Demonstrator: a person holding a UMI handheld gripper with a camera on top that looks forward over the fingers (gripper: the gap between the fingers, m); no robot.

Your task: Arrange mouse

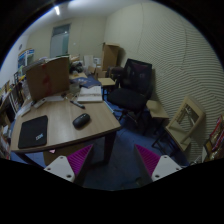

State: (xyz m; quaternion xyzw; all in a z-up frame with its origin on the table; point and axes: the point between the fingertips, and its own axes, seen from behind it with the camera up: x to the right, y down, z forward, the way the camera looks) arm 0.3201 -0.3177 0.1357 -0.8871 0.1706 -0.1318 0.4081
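Observation:
A dark mouse (81, 120) lies on a wooden desk (70, 133), to the right of a black mouse pad (33, 131). My gripper (113, 160) is well back from the desk, above the blue floor, with its two fingers wide apart. The pink pads (76, 157) show on the inner faces. Nothing is between the fingers. The mouse is ahead and to the left of the left finger.
A cardboard box (47, 76) and papers (89, 96) sit at the desk's far side. A black office chair (131, 84) stands beyond the desk on the right. A wooden chair (186, 122) stands far right. Blue floor (115, 150) lies ahead of the fingers.

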